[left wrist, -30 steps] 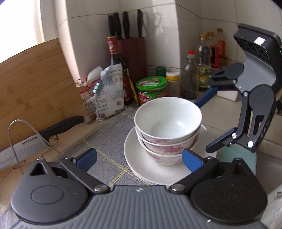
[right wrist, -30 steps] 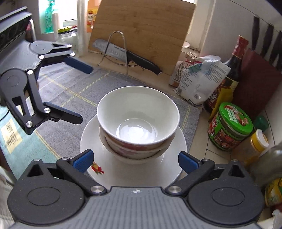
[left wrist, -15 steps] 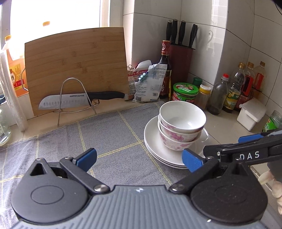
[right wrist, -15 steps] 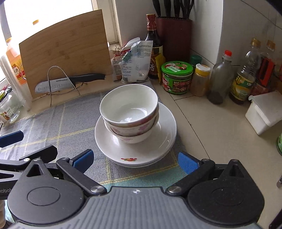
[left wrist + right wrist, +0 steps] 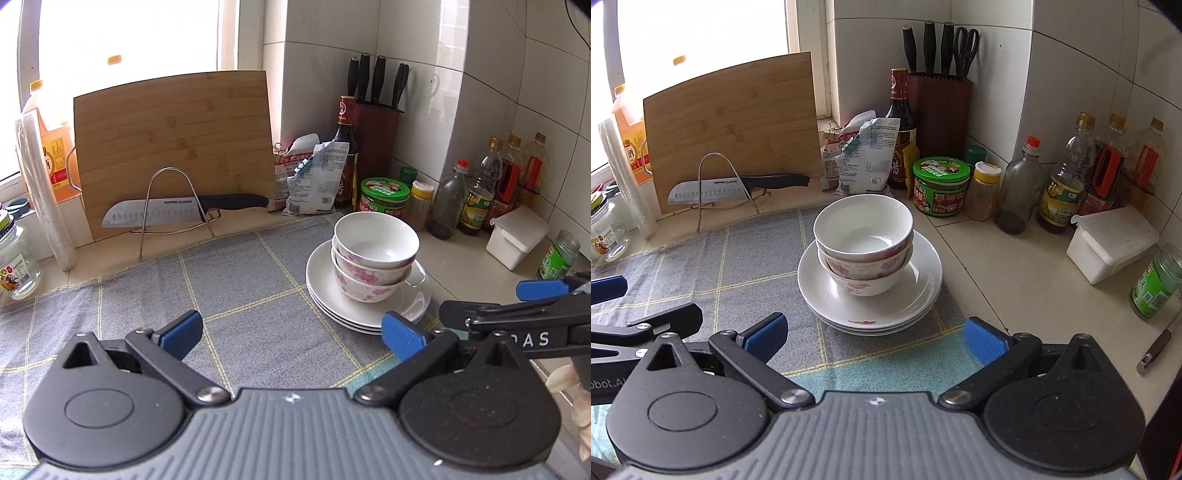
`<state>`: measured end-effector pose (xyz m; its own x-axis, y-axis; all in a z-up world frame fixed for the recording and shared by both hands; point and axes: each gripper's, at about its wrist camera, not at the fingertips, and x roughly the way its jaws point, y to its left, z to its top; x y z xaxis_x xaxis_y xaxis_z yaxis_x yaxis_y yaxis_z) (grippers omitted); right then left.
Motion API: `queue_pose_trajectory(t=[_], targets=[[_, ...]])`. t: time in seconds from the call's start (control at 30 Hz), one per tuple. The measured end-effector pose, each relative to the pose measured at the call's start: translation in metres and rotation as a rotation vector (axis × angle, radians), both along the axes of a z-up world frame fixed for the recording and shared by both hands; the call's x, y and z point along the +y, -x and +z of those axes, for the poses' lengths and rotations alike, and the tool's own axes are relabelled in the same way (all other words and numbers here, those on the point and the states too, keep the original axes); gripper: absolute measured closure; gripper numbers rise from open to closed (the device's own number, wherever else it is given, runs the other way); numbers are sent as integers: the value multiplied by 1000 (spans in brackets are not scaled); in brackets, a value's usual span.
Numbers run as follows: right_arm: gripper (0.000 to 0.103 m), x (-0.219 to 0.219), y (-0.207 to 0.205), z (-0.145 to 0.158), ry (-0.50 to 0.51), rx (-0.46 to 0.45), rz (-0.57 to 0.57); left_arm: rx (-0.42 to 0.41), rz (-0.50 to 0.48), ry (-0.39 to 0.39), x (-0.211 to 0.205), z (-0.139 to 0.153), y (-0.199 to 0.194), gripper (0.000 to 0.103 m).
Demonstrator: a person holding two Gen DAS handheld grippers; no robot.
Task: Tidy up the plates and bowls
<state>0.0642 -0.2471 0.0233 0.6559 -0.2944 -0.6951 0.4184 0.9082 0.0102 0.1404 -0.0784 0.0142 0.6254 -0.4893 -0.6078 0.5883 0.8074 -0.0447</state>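
Note:
Three white bowls [image 5: 375,254] [image 5: 863,240] with pink flowers sit nested on a stack of white plates [image 5: 419,291] [image 5: 923,284], at the right edge of a grey checked cloth [image 5: 236,295] [image 5: 738,266]. My left gripper [image 5: 291,334] is open and empty, held back from the stack and to its left. My right gripper [image 5: 873,338] is open and empty too, just short of the plates' near rim. In the left wrist view the right gripper's fingers [image 5: 539,290] reach in from the right edge.
A bamboo cutting board [image 5: 173,147] leans at the back with a knife [image 5: 184,212] on a wire rack. Packets, a soy bottle [image 5: 899,125], a knife block [image 5: 940,110], jars and oil bottles [image 5: 1067,177] line the wall. A white box [image 5: 1112,243] sits at right.
Both grippers have pulled back and up from the stack, which now looks smaller and farther. The bowls and plates have not moved. Both stay open.

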Motion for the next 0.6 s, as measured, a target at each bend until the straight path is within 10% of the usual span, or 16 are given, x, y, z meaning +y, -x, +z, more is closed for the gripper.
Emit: queue_pose_trajectory(t=[0.6], targets=[[0, 1, 2, 4, 3, -14, -11, -4, 6, 6, 3, 6, 1, 1]])
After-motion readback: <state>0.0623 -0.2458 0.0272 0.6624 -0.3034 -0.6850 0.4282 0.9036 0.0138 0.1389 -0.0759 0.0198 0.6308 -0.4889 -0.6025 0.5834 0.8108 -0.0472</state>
